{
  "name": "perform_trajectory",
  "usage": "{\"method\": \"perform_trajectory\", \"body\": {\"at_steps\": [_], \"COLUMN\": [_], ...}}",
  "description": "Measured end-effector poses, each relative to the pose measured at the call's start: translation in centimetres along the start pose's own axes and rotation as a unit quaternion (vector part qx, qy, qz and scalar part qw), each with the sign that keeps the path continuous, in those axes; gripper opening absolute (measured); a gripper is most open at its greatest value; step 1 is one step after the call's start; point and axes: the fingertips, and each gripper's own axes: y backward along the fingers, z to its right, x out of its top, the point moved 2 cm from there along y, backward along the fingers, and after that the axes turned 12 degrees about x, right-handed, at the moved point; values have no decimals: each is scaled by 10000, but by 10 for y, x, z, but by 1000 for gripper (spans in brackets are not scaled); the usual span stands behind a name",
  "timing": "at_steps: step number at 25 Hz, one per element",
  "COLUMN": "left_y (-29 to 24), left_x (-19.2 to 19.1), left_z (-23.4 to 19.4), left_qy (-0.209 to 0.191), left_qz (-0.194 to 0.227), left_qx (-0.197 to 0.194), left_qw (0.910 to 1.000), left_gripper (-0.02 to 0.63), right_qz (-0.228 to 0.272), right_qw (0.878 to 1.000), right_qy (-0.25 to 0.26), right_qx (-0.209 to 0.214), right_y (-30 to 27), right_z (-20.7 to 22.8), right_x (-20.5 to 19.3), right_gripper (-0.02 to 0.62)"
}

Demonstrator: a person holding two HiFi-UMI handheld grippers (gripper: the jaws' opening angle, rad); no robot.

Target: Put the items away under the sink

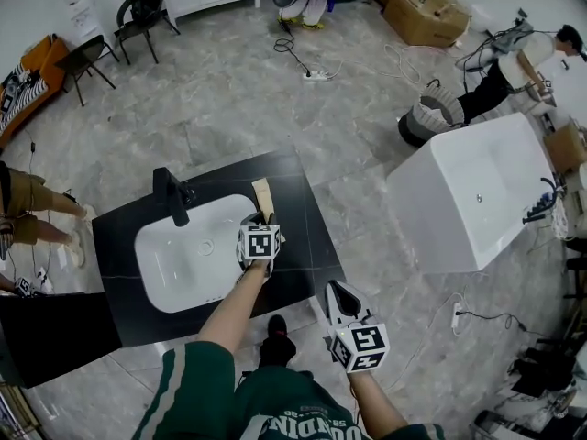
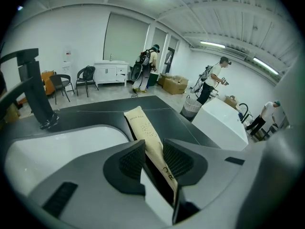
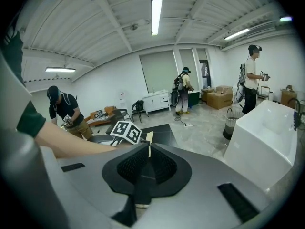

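Observation:
A black counter [image 1: 307, 236] holds a white sink basin [image 1: 183, 264] with a black faucet [image 1: 172, 195]. A slim beige pouch [image 1: 264, 197] lies along the counter just right of the basin. My left gripper [image 1: 260, 220] is shut on its near end. In the left gripper view the pouch [image 2: 143, 128] runs out from between the pads of my left gripper [image 2: 153, 159] toward the far counter edge. My right gripper [image 1: 338, 289] hangs off the counter's front right corner, shut and empty. Its pads meet with nothing between them in the right gripper view [image 3: 148, 147].
A large white tub [image 1: 477, 195] stands right of the counter, with a bin [image 1: 429, 117] behind it. Cables and a power strip [image 1: 316, 75] lie on the floor. Chairs [image 1: 142, 16] and boxes [image 1: 424, 12] line the far wall. Other people stand around.

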Motion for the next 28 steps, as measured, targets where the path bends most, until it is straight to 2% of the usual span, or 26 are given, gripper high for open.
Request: {"method": "perform_trajectory", "body": {"at_steps": [3, 6, 12, 19, 28], "left_y": [-4, -4, 13, 46, 110], "left_x": [-2, -6, 4, 16, 6], "left_z": [-1, -1, 1, 4, 4], "left_qy": [-126, -147, -96, -102, -180], "left_qz": [-25, -62, 164, 436, 696], "left_qx": [100, 115, -9, -78, -192], "left_qw": [9999, 9998, 9998, 9990, 9972], "left_gripper": [109, 74, 22, 17, 15], "right_qz": [-5, -10, 32, 129, 322], "right_qw": [10000, 9999, 9998, 9999, 9993], "right_qy": [-55, -120, -162, -112, 40], "right_qx": [-43, -86, -94, -19, 165], "right_y": [2, 5, 8, 13, 35], "right_z": [4, 7, 4, -7, -40], "right_x": [-2, -5, -7, -4, -5], "right_gripper": [43, 43, 43, 43, 43]}}
